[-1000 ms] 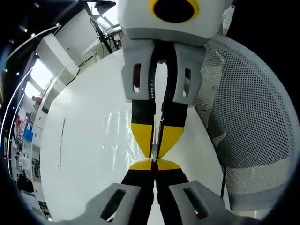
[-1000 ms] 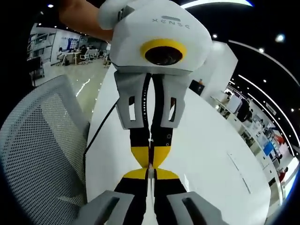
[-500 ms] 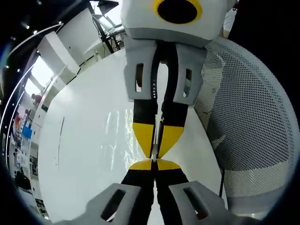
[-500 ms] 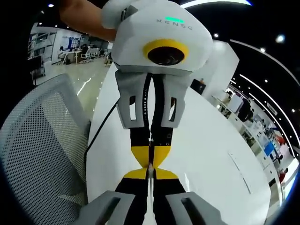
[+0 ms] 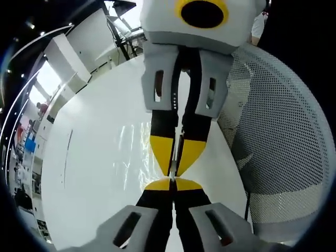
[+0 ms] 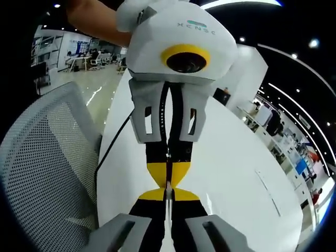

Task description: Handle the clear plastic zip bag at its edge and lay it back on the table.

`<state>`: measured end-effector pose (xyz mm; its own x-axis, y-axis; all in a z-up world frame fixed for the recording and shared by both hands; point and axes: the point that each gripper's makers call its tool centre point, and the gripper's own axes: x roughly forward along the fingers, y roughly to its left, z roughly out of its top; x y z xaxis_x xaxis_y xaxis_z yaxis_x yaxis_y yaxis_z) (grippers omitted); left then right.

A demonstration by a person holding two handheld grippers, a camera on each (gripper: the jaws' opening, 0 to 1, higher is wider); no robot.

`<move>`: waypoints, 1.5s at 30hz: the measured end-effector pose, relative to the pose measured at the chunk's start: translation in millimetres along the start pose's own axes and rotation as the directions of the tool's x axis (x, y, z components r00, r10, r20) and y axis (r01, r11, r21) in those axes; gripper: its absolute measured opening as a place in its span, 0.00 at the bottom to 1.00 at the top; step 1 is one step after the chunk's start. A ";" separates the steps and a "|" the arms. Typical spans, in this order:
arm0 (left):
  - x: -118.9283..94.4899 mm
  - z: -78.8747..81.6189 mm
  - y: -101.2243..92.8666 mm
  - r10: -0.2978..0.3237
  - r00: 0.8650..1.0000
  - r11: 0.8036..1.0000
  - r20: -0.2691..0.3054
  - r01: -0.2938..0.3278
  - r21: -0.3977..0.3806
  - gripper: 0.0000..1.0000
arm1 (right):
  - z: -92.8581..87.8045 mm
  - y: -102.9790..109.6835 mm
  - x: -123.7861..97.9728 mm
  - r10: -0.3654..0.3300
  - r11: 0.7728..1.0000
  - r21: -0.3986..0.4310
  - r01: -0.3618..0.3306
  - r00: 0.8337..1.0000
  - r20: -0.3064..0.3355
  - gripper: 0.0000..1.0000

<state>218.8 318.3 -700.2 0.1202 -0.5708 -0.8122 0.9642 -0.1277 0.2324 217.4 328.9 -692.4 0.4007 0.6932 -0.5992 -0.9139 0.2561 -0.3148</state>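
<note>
1. Both grippers meet tip to tip, jaws pressed together on the thin edge of the clear zip bag [image 5: 137, 152]: the left gripper [image 5: 172, 185] faces the right gripper [image 6: 168, 191].
2. Held between them, the bag hangs just above the white table [image 5: 89, 173], its film glinting left of the yellow tips.
3. Beside the table stands a white mesh chair [image 5: 278, 142].
4. Farther off, a black cable [image 6: 113, 144] runs along the table's edge.

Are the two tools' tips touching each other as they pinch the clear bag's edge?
Cannot tell. In the left gripper view the left tool and right tool meet tip to tip with the zip bag edge between them; no gap shows.
</note>
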 end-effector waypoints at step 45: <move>-2.0 -8.9 -3.2 0.007 1.000 1.000 0.001 -0.007 -0.025 0.00 | -4.3 3.9 -6.2 0.004 1.000 0.020 -0.004 1.000 0.001 0.00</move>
<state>217.6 327.0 -704.1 0.1265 -0.5726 -0.8100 0.9689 -0.1036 0.2245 211.7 322.7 -693.1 0.3966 0.6952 -0.5995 -0.9168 0.2666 -0.2974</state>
